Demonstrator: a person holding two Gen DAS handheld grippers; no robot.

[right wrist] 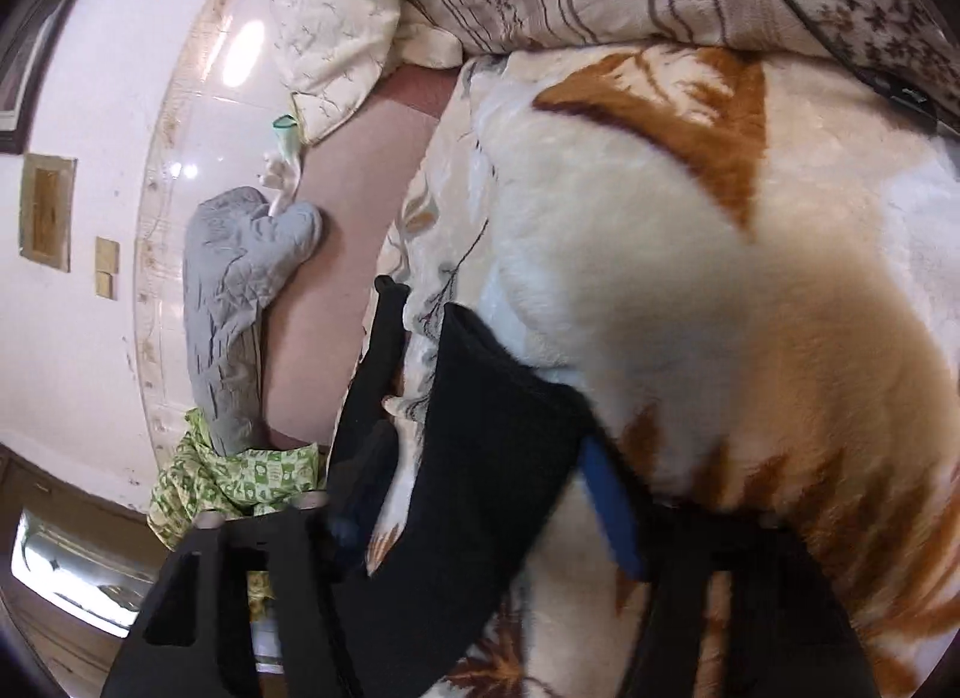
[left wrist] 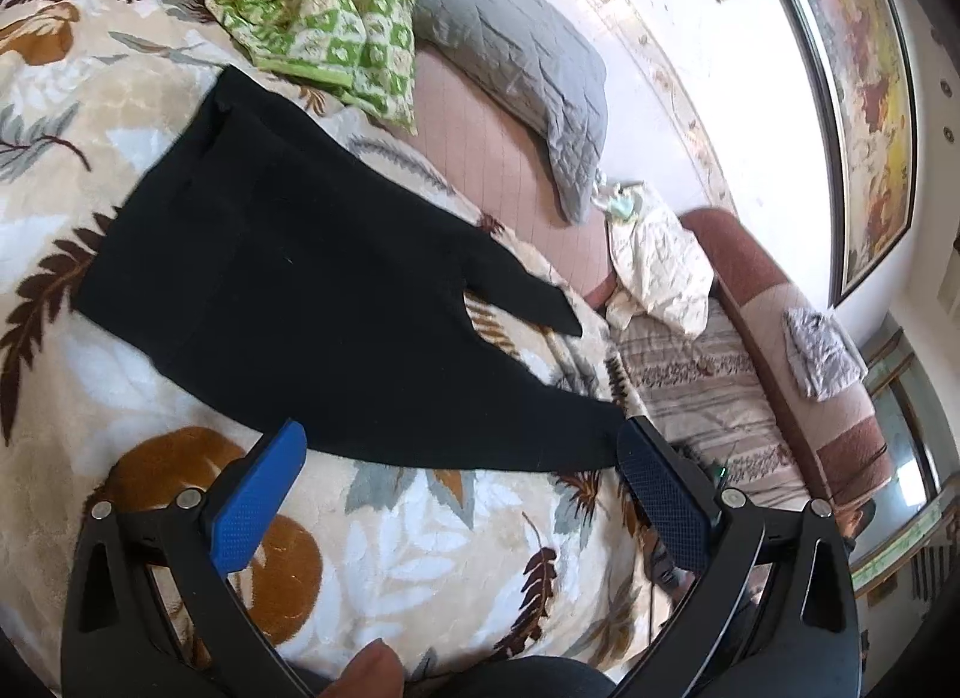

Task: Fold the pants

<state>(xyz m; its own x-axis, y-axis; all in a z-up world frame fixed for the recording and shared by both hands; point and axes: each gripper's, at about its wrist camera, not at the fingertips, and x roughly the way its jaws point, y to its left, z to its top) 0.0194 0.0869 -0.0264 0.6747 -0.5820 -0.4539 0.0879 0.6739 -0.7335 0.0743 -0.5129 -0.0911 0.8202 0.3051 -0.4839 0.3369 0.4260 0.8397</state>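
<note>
On the bed's leaf-patterned blanket lie black pants. Left claw hangs spread above one leg. Right claw has a pant end between its fingers; whether it pinches, I cannot tell.

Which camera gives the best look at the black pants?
The left wrist view: the black pants lie spread on the leaf-print blanket, legs visible. The right wrist view shows only one cloth end between the right gripper fingers.
</note>
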